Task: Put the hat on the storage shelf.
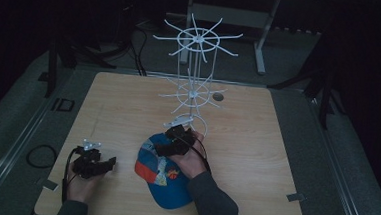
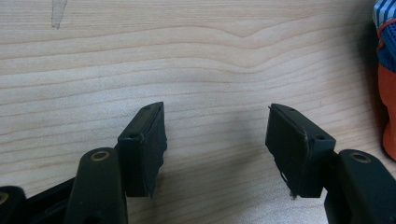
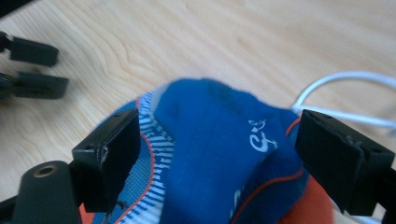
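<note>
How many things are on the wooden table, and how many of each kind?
Caps: 1, the blue and orange cap
Wire racks: 1, the white rack
Hand-held grippers: 2, the left gripper and the right gripper, both with jaws apart
Total: 4

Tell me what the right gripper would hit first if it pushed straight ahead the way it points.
Most likely the blue cap: its crown bulges up between the open fingers of the right gripper, directly ahead. Beyond it lie bare wooden table and the white wire rack's base ring.
</note>
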